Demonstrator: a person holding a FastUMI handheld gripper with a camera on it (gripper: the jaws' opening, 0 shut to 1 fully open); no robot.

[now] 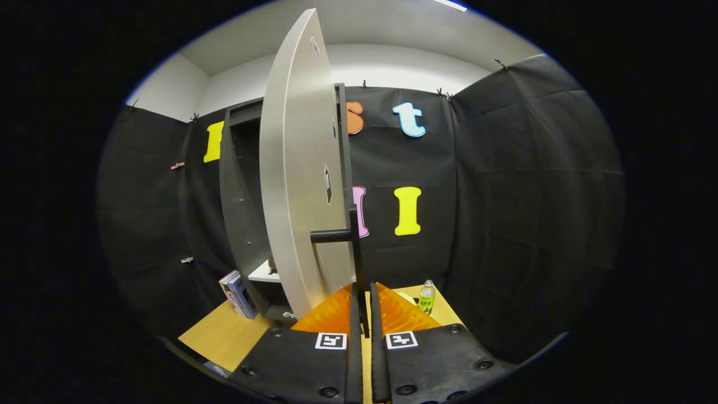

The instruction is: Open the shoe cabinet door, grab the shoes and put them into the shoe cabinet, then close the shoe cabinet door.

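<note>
- The tongs (363,314) are nearly closed, their 2 fingers (354,320) pinching the thin dark bar of the door handle (355,247).
- The shoe cabinet door (300,168) stands swung open, edge-on just ahead.
- Left of it, the dark shoe cabinet (238,191) gapes open on the table (224,336).
- A book (238,293) leans at the cabinet's left foot.
- A green-labelled bottle (427,297) stands far right; its writing is too small to read.

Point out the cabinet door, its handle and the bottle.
cabinet door (297,179): gripper view, middle of its pale panel.
handle (354,247): gripper view, on the dark vertical bar, held between the shut gripper (363,306) fingers.
bottle (427,298): gripper view, on its label.
</note>
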